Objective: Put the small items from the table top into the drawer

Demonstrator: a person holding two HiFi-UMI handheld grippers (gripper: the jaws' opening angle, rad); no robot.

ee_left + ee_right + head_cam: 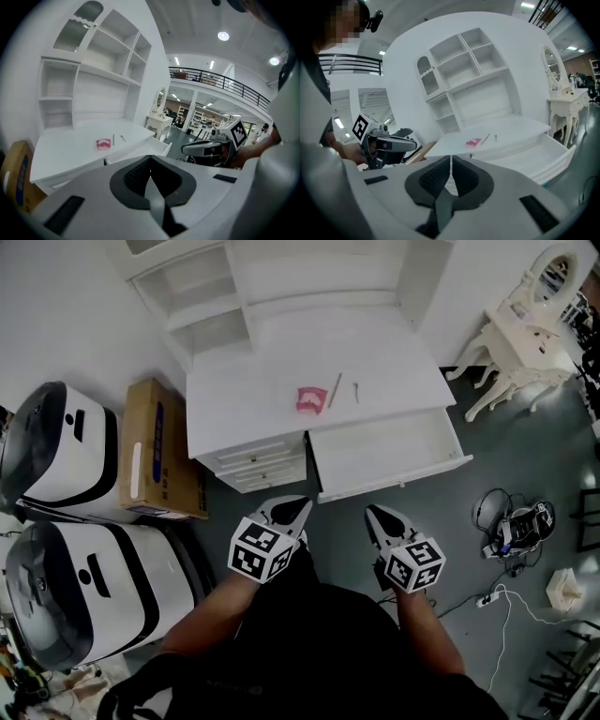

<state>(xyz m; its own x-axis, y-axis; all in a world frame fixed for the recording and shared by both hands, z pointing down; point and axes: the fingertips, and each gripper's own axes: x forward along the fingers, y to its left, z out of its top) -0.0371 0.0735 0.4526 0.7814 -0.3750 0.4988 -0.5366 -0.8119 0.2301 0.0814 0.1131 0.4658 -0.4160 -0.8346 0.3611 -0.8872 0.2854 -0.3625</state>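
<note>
on the white worktop, near its front edge, lie three small things in a row: a pink item, a thin stick just right of it, and a tiny pin beside the stick. none of them touches a tool. just below them, on the right side of the desk, the drawer stands pulled out, its white inside bare as far as the head view shows. a stack of small closed drawers sits to its left, and a hutch of open shelves rises at the back of the worktop.

both tools hang low and well short of the desk, over the grey floor in front of the person. the left tool points toward the small drawers; its own view shows the dark pads clenched together with nothing between them. the right tool points toward the open drawer, its pads likewise pressed close and empty.

left of the desk a cardboard box leans beside two white machines. a white dressing table stands at the far right, with cables on the floor near it.
</note>
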